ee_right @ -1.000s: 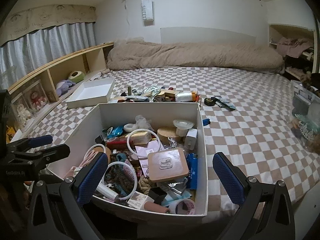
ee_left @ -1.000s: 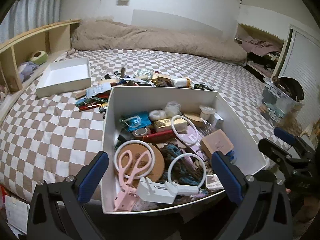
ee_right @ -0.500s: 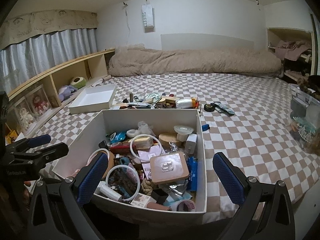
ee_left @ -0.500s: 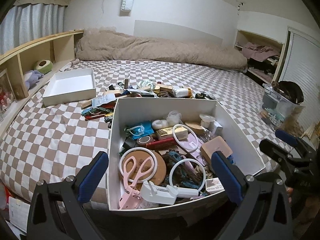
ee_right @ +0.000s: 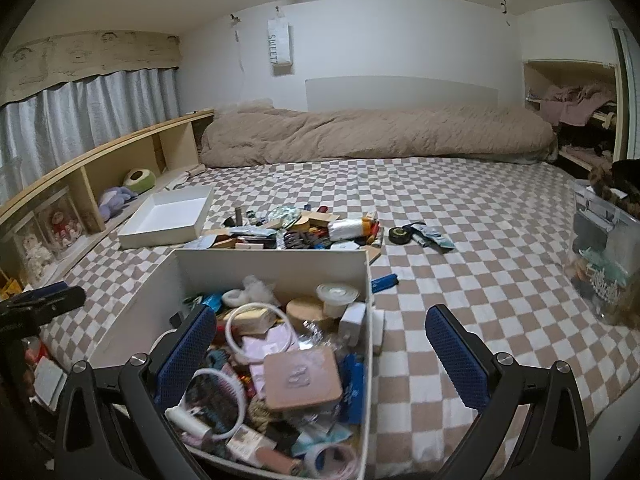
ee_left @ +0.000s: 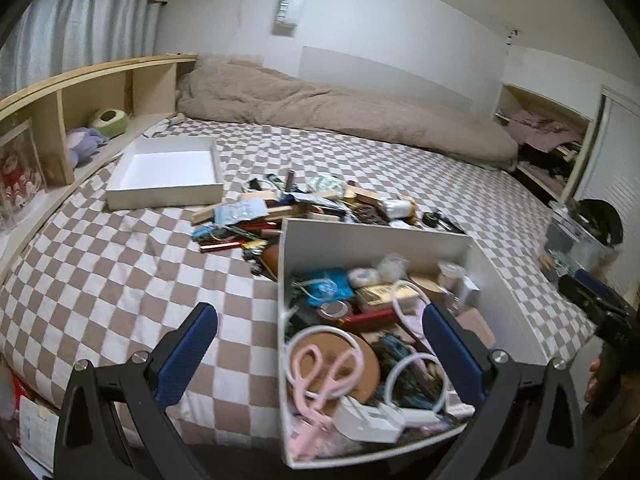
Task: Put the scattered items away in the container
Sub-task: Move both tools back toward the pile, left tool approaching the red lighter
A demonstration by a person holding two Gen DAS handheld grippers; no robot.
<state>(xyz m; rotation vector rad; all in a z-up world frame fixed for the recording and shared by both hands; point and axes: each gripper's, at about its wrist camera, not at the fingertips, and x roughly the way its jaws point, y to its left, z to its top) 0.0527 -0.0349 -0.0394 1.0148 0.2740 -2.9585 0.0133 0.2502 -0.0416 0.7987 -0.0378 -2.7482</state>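
White container [ee_left: 372,240] has slid to the lower right of the frame; both the left hand-held gripper [ee_left: 320,354] and the right hand-held gripper [ee_right: 320,354] stay spread and empty, and the scattered items [ee_left: 304,208] are still waiting.

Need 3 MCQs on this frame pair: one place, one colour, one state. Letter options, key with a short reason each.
1. Where does the black tape roll lie?
A. inside the big white box
B. on the checked bedspread, right of the loose pile
C. on the wooden shelf

2. What colour are the scissors in the big white box?
A. pink
B. green
C. black

3. What state is the right claw in?
A. shut on a brush
B. shut on nothing
C. open, holding nothing

Key:
1 B: in the right wrist view the roll sits on the bedspread, beside the pile and outside the box.
2 A: the left wrist view shows pink handles on top of the clutter.
3 C: its blue pads stand wide apart with nothing between them; the left claw is likewise open.
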